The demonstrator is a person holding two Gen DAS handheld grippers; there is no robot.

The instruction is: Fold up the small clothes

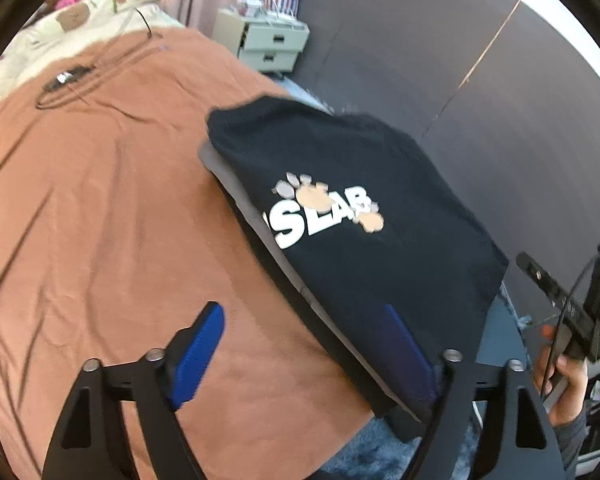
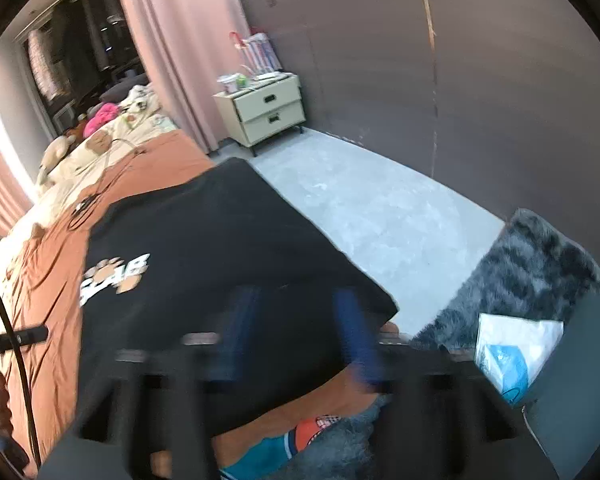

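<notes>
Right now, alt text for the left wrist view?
A folded black T-shirt with a white and tan paw-print logo lies on a grey garment at the edge of a bed with a rust-orange cover. The left gripper is open in the foreground, blue pads clear of the cloth. At right, a hand holds the other gripper.

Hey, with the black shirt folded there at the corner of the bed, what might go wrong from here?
1. The black shirt lies at the corner of the orange bedspread, partly past its edge in the right wrist view; a nudge might slide it to the floor.
2. The left tool has its right finger over the shirt's near edge and could snag the fold.
3. The cable on the bedspread might catch later garments.
</notes>
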